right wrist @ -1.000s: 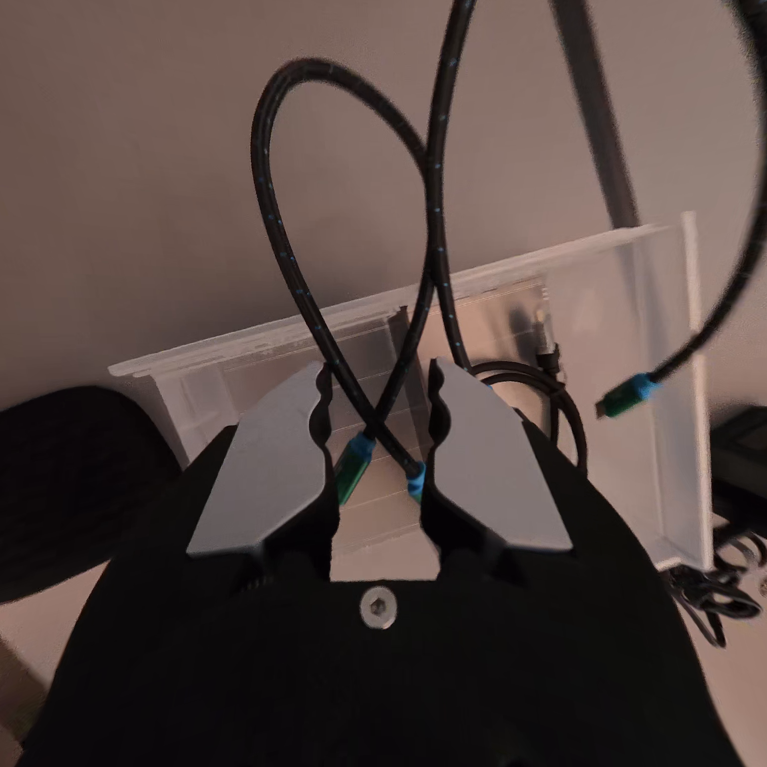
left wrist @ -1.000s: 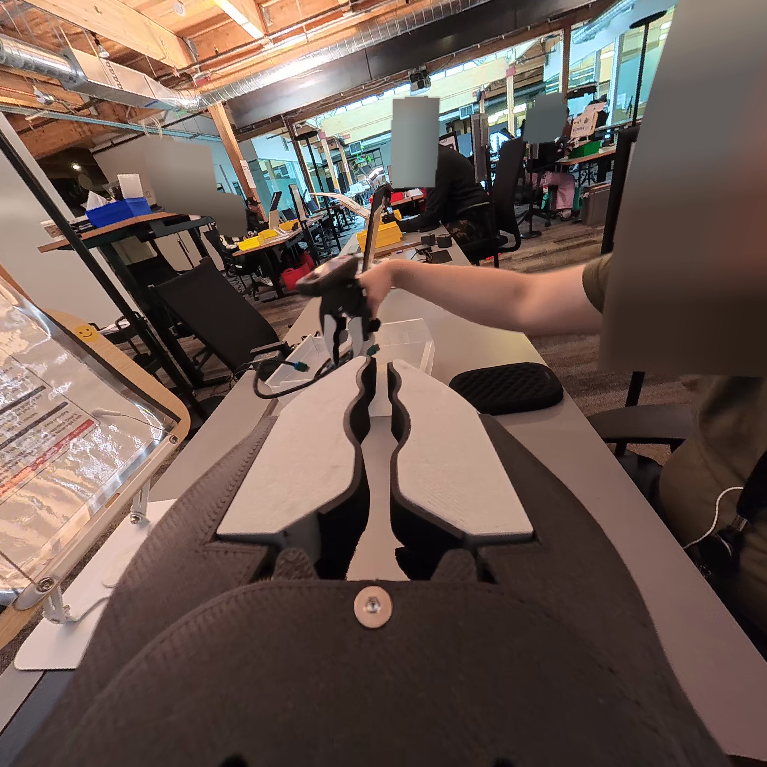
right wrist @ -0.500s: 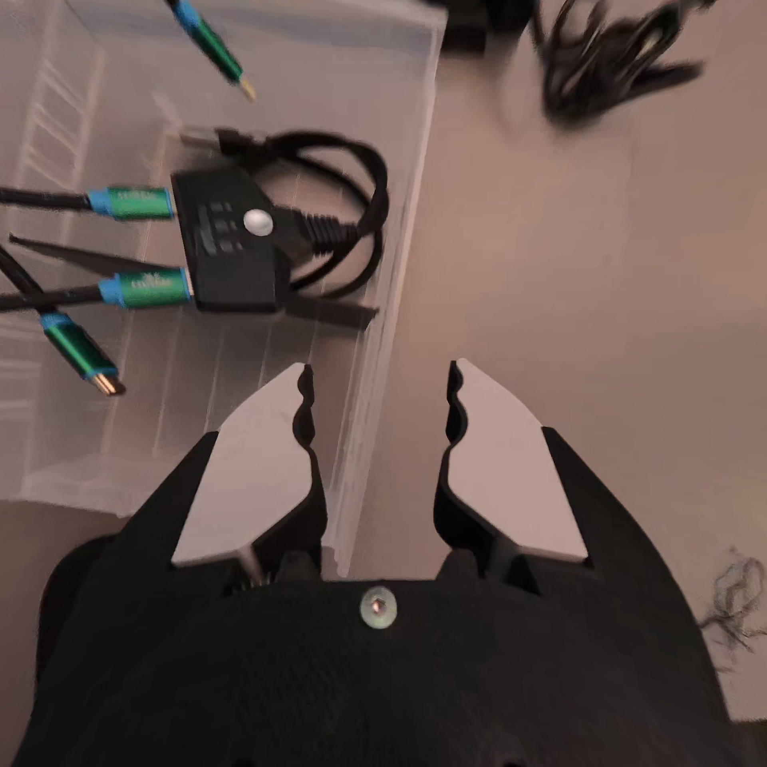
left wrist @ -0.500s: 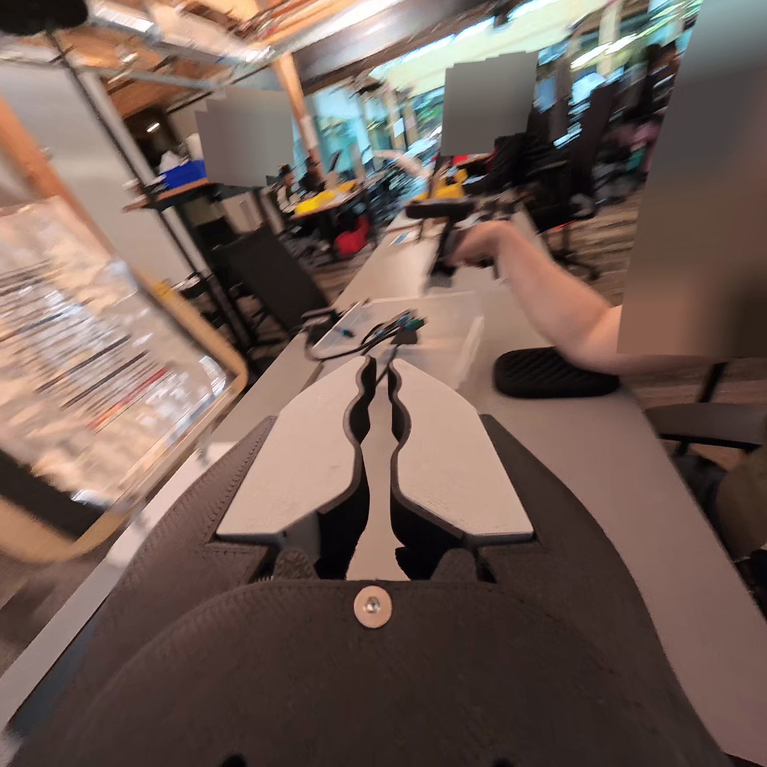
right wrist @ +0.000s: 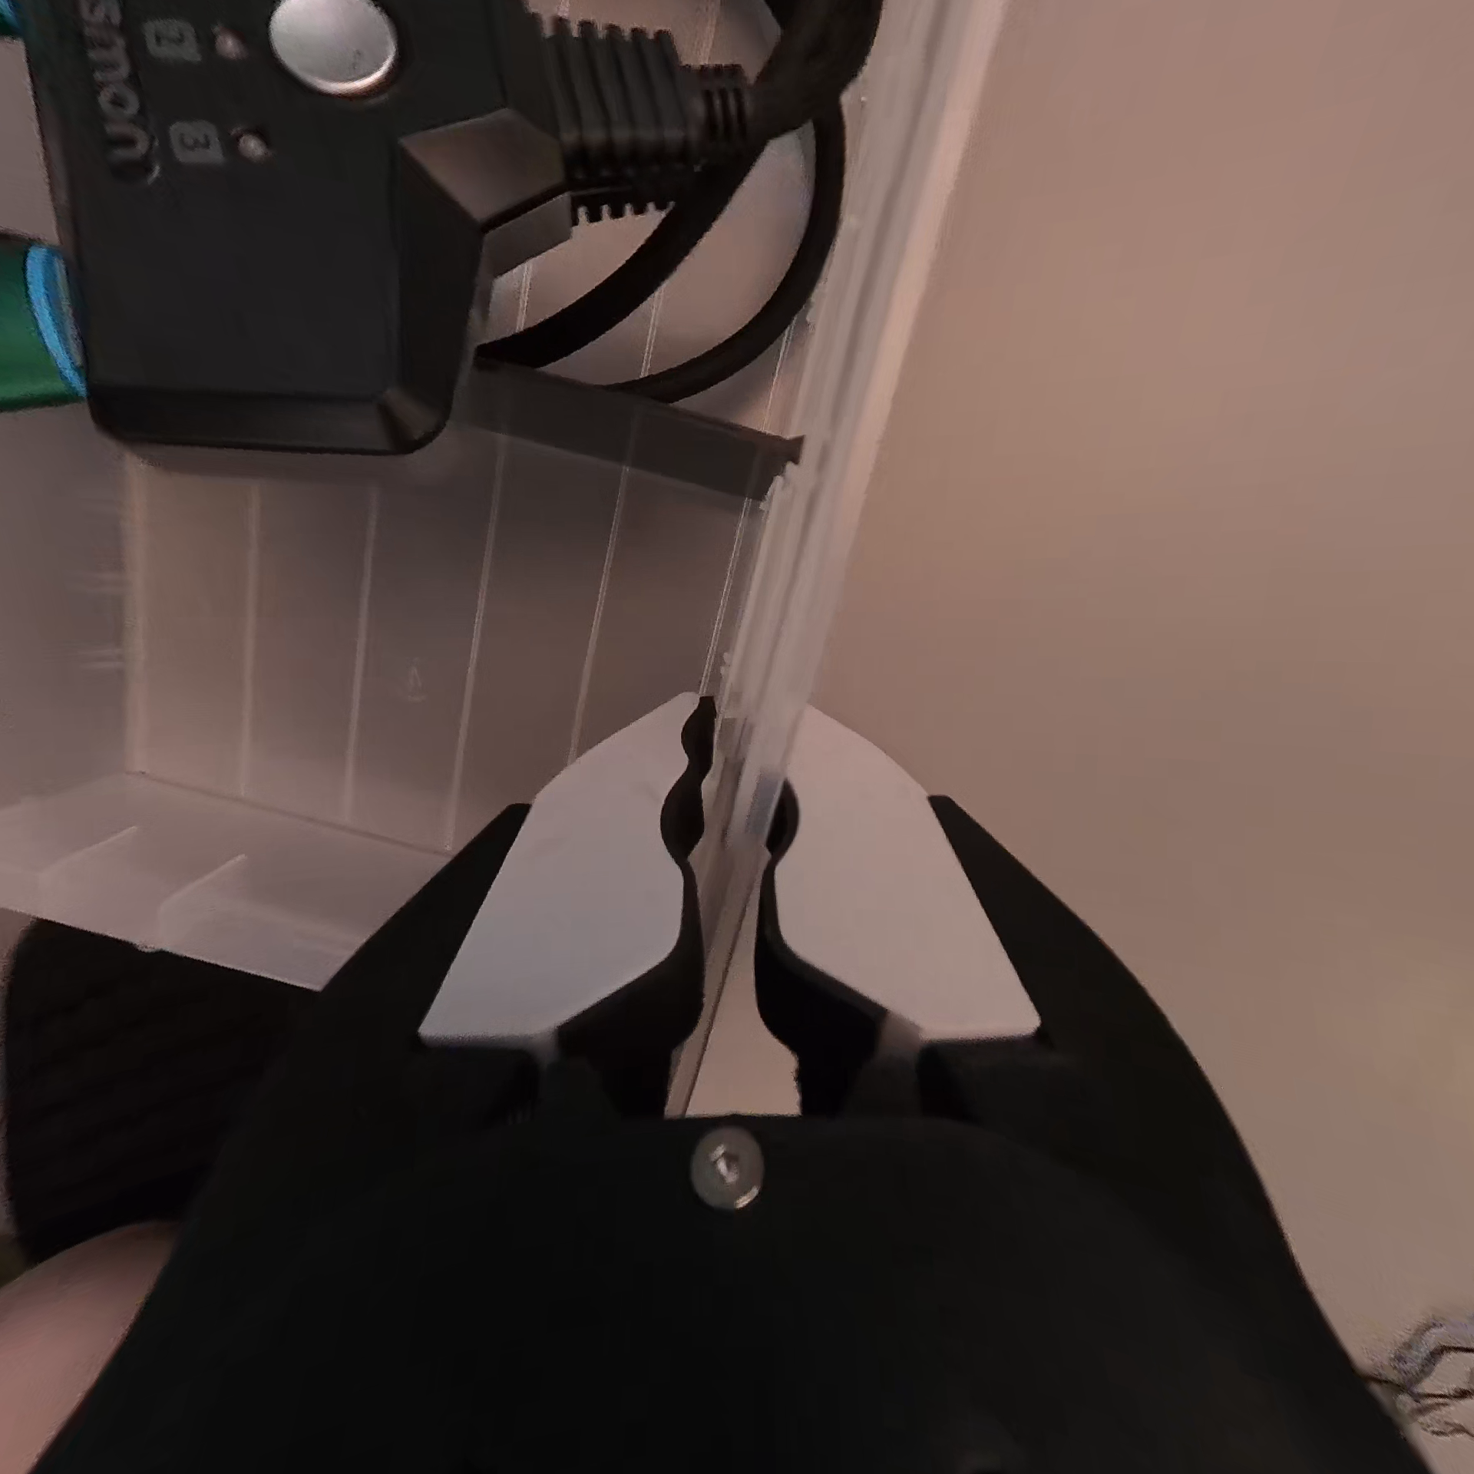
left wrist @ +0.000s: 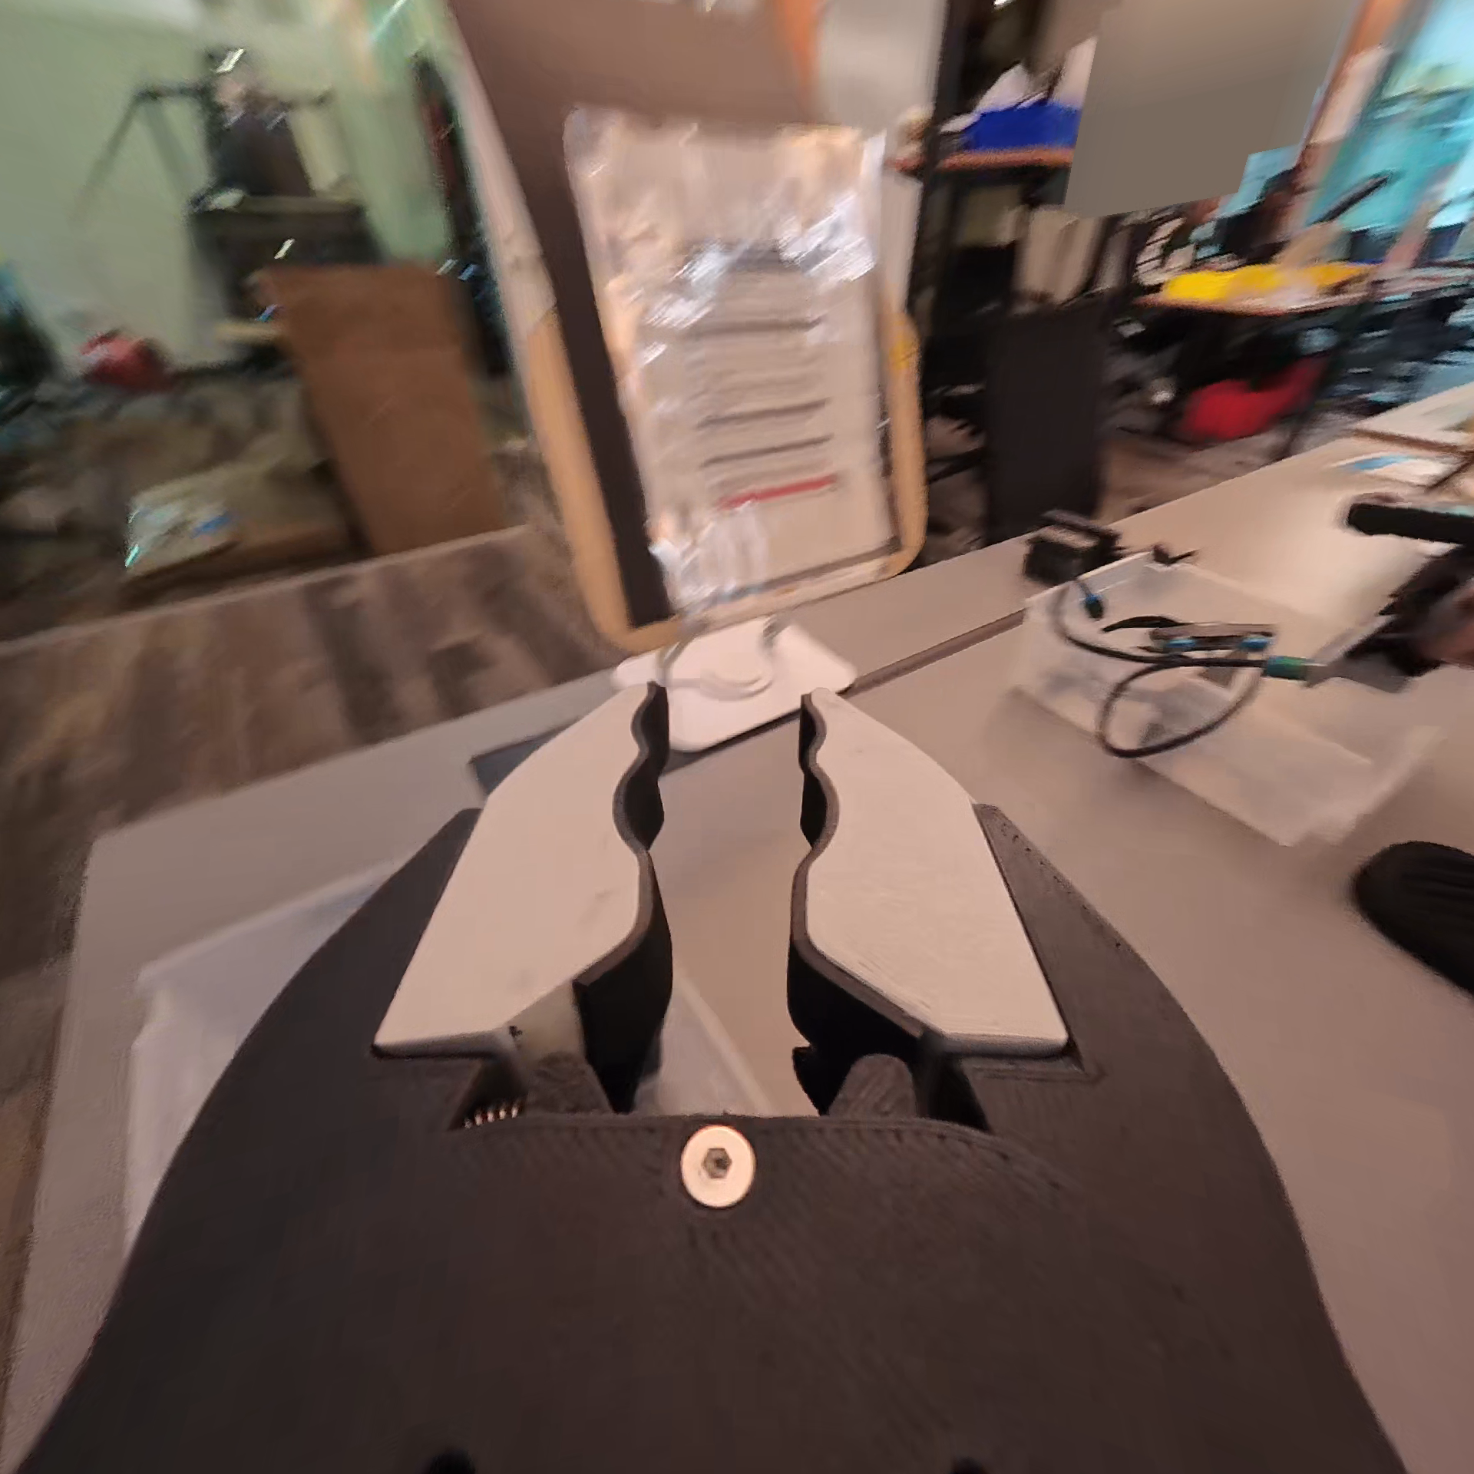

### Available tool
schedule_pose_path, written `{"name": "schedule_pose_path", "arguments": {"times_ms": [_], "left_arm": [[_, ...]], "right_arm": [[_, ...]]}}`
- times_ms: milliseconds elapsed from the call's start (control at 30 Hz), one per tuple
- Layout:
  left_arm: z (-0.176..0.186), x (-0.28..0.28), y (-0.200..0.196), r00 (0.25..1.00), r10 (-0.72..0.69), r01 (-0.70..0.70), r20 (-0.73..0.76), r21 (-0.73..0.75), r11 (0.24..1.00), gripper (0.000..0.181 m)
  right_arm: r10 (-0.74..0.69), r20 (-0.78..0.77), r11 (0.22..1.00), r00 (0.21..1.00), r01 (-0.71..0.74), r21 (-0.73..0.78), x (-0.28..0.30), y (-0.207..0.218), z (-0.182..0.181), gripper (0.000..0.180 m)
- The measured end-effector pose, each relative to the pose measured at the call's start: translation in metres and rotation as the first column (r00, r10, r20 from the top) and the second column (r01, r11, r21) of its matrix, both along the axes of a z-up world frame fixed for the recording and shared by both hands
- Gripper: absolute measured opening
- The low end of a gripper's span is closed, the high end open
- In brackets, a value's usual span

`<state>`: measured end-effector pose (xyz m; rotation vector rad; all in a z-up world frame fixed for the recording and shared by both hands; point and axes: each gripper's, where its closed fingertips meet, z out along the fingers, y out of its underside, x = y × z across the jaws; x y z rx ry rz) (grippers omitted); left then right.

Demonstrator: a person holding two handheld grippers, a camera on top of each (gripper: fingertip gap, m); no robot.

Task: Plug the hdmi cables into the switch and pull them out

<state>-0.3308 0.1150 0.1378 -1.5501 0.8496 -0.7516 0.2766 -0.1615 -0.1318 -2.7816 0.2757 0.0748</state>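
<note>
A busy open workshop blurs behind a pale grey table [left wrist: 1196, 1077], where a framed sheet in a clear sleeve [left wrist: 750, 383] stands on a white foot and a black ribbed pad [left wrist: 1428, 909] lies at the right edge. The left gripper [left wrist: 730, 718] hovers over bare tabletop with its fingers spread apart and nothing between them, well away from the work. The work itself sits in a clear plastic bin [right wrist: 319, 638] farther along the table: the black switch [right wrist: 247, 239] lies on the bin floor, its own thick black lead [right wrist: 718, 239] looping off one end, and a green plug with a blue collar [right wrist: 32, 319] seated at the opposite end (how many hdmi cables [left wrist: 1148, 702] are plugged in cannot be told from here, as the view crops that side). The right gripper [right wrist: 738, 726] straddles the bin's side wall, fingers pinched closed on the thin clear rim, seemingly to steady or shift the bin rather than touch a cable. As a judgement, the switch is light and will slide or lift if a plug is pulled without bracing it; the braided cables are springy and will twist, so the firm place to grip is the rigid green plug shell just behind the connector, pulling straight along the port. The bin wall looks thin and flexible, and slick under the fingers.
</note>
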Motion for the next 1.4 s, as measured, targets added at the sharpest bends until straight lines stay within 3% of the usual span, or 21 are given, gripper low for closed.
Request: {"name": "schedule_pose_path", "arguments": {"times_ms": [100, 200, 267, 367, 433, 533, 733, 833, 900, 1100, 1300, 1400], "left_arm": [[-0.042, -0.035, 0.021, 0.968, 0.158, -0.18, -0.196, -0.099, 0.979, 0.03], [-0.097, -0.097, 0.036, 0.762, 0.344, -0.476, -0.549, -0.114, 0.872, 0.03], [-0.12, -0.121, 0.037, 0.682, 0.343, -0.539, -0.646, -0.126, 0.833, 0.032], [-0.143, -0.145, 0.047, 0.629, 0.358, -0.609, -0.69, -0.152, 0.778, 0.038], [-0.157, -0.157, 0.054, 0.618, 0.358, -0.645, -0.7, -0.19, 0.741, 0.049], [-0.177, -0.179, 0.065, 0.544, 0.384, -0.712, -0.746, -0.168, 0.682, 0.065], [-0.198, -0.194, 0.084, 0.417, 0.405, -0.764, -0.814, -0.072, 0.641, 0.064], [-0.206, -0.202, 0.09, 0.343, 0.417, -0.797, -0.842, -0.027, 0.603, 0.048], [-0.208, -0.2, 0.093, 0.371, 0.424, -0.806, -0.826, -0.059, 0.589, 0.045], [-0.185, -0.194, 0.095, 0.409, 0.504, -0.802, -0.761, -0.036, 0.596, 0.011], [-0.151, -0.191, 0.083, 0.449, 0.556, -0.78, -0.7, -0.003, 0.626, 0.01], [-0.105, -0.184, 0.065, 0.442, 0.631, -0.76, -0.638, 0.107, 0.641, 0.008]], "right_arm": [[-0.094, -0.07, 0.994, 0.993, 0.09, -0.055, -0.004, -0.004, -0.002, 0.01], [-0.135, -0.039, 0.988, 0.99, 0.132, -0.075, 0.0, -0.007, 0.0, 0.018], [-0.16, -0.006, 0.985, 0.987, 0.159, -0.072, 0.005, -0.008, 0.005, 0.023], [-0.188, 0.074, 0.982, 0.979, 0.19, -0.016, 0.012, -0.004, 0.025, 0.027], [-0.212, 0.159, 0.977, 0.964, 0.207, 0.049, 0.019, 0.003, 0.044, 0.029], [-0.252, 0.247, 0.96, 0.936, 0.209, 0.187, 0.025, 0.018, 0.075, 0.029], [-0.276, 0.27, 0.928, 0.923, 0.182, 0.325, 0.027, 0.031, 0.098, 0.025], [-0.28, 0.25, 0.925, 0.927, 0.191, 0.328, 0.029, 0.029, 0.096, 0.024], [-0.282, 0.243, 0.925, 0.928, 0.196, 0.325, 0.031, 0.027, 0.094, 0.024], [-0.265, 0.237, 0.93, 0.935, 0.183, 0.319, 0.03, 0.03, 0.091, 0.023], [-0.233, 0.274, 0.94, 0.933, 0.145, 0.307, 0.026, 0.035, 0.091, 0.023], [-0.227, 0.298, 0.94, 0.927, 0.128, 0.317, 0.025, 0.038, 0.095, 0.022]]}}
